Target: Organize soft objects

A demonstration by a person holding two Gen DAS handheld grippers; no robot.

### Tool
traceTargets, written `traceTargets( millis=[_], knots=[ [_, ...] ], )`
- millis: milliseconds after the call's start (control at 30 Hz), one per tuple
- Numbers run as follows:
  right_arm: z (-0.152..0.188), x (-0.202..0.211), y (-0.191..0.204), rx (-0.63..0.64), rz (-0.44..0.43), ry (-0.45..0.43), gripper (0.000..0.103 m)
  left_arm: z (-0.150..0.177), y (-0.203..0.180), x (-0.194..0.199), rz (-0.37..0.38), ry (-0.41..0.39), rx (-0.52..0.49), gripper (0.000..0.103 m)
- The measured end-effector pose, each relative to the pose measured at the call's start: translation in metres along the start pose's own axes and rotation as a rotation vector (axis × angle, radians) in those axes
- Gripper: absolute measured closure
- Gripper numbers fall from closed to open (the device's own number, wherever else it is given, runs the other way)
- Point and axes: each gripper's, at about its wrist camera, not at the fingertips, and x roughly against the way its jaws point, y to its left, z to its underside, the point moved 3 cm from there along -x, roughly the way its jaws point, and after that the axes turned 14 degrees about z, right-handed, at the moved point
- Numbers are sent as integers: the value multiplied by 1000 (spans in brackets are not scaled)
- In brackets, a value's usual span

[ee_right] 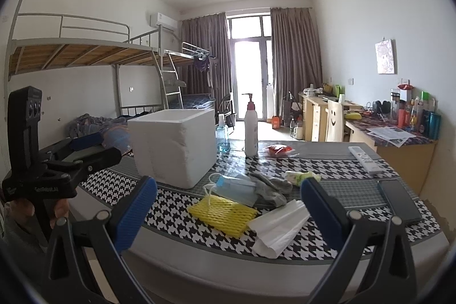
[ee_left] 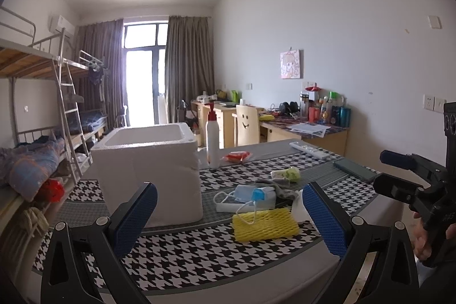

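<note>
A white foam box (ee_left: 148, 161) (ee_right: 173, 144) stands open-topped on the houndstooth table. Right of it lies a pile of soft things: yellow foam netting (ee_left: 265, 224) (ee_right: 222, 211), blue face masks (ee_left: 253, 194) (ee_right: 236, 185), a grey sock (ee_left: 279, 187) (ee_right: 270, 187), white tissue paper (ee_right: 279, 227) and a green-and-white tissue pack (ee_left: 286, 173) (ee_right: 300, 175). My left gripper (ee_left: 229, 215) is open and empty, held near the table's front edge before the netting. My right gripper (ee_right: 228, 207) is open and empty, before the netting and tissue.
A white pump bottle (ee_left: 213, 144) (ee_right: 250, 130), a blue bottle (ee_right: 223, 137), a red packet (ee_left: 238, 156) (ee_right: 278, 150), a remote (ee_left: 309, 149) (ee_right: 364, 158) and a dark phone (ee_left: 354, 169) (ee_right: 399, 200) lie on the table. Bunk beds stand left, cluttered desks right.
</note>
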Motion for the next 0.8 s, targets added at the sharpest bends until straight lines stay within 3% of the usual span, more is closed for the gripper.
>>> traceTargets(
  millis=[367, 800],
  knots=[
    [-1, -6, -1, 17, 34, 10, 1, -1, 8, -5, -10, 3, 32, 1],
    [12, -39, -12, 20, 56, 100, 1, 8, 13, -35, 19, 76, 46, 1]
  ],
)
